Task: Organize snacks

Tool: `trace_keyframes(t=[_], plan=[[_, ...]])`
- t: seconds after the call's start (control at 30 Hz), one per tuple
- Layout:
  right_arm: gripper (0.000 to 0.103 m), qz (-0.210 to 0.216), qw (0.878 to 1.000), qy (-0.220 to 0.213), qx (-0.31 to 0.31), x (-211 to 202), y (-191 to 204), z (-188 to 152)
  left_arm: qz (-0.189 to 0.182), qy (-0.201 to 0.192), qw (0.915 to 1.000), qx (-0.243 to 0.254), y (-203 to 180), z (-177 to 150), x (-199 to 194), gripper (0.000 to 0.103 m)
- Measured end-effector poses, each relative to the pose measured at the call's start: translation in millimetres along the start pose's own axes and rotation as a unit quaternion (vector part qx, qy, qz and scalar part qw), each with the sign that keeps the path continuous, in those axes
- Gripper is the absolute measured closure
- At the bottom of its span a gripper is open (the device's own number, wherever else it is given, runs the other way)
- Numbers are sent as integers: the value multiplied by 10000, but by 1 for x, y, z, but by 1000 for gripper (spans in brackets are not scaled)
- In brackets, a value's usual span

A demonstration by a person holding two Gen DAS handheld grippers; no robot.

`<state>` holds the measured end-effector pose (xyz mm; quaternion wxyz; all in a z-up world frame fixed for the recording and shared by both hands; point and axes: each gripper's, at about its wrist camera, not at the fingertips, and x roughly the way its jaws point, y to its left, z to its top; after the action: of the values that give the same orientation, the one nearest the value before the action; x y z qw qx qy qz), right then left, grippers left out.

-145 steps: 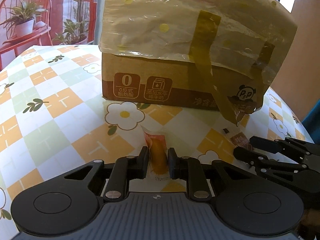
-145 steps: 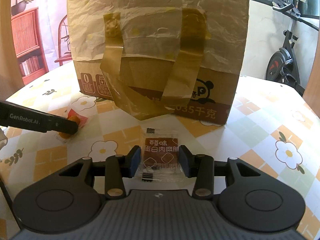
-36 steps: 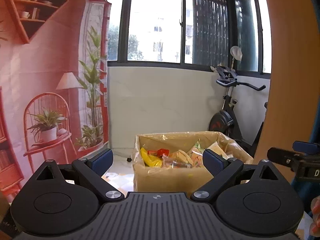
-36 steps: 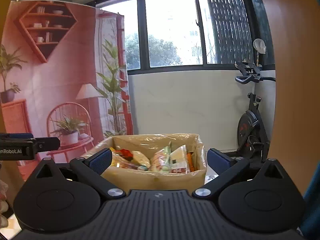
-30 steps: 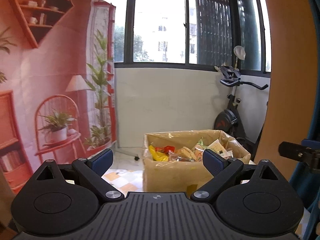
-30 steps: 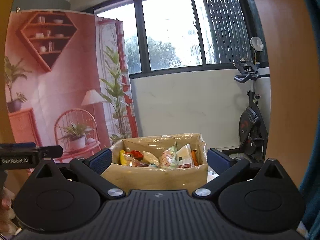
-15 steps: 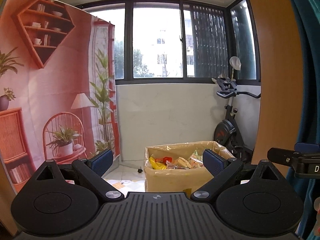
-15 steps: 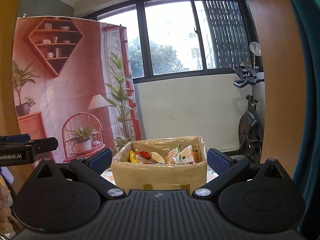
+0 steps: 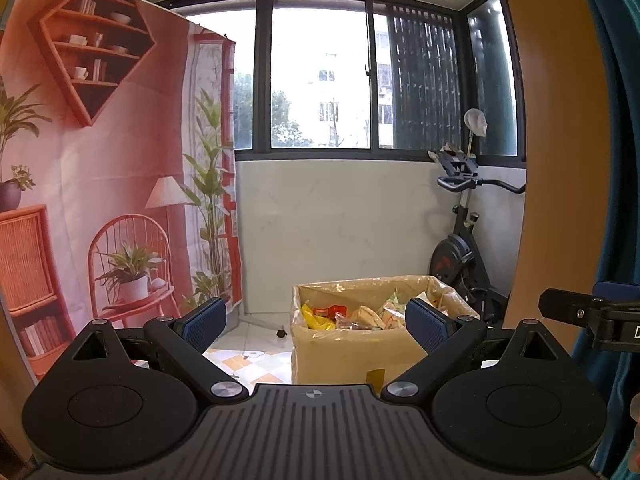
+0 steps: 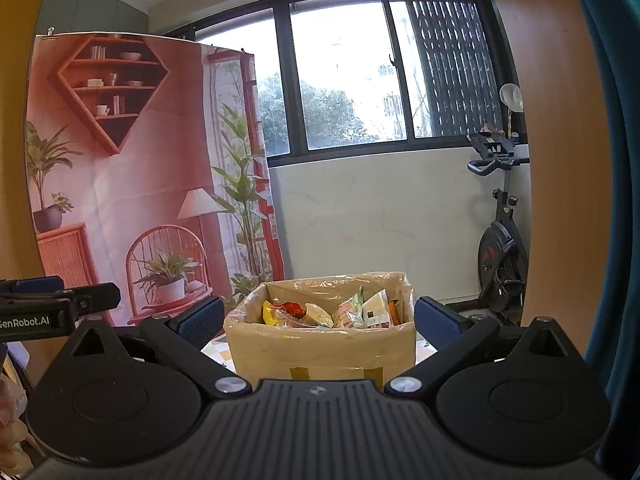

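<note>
Both my claws have pulled back from the bench, their snacks let go. My left claw (image 9: 313, 322) and right claw (image 10: 319, 318) gape wide, empty. Snack packets (image 10: 328, 314) fill the lined cardboard box (image 10: 320, 346) at twelve o'clock.

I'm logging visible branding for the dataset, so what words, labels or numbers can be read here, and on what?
"GenRobot.AI": on the side of the left gripper, seen from the right wrist view; its first letter is cut by the edge.
"D": on the right gripper in the left wrist view; the rest is cut off.
Snack packets in the cardboard box: print too small to read.
</note>
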<state>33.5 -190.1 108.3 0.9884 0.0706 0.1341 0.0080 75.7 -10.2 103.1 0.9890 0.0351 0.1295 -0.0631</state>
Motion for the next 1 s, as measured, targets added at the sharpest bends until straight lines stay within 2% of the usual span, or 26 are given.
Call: trace_keyframes(t=[1.0], plan=[[0,-43,10000,15,8,1,-6,-5,4,39,10000,-67,5,0,1,5]])
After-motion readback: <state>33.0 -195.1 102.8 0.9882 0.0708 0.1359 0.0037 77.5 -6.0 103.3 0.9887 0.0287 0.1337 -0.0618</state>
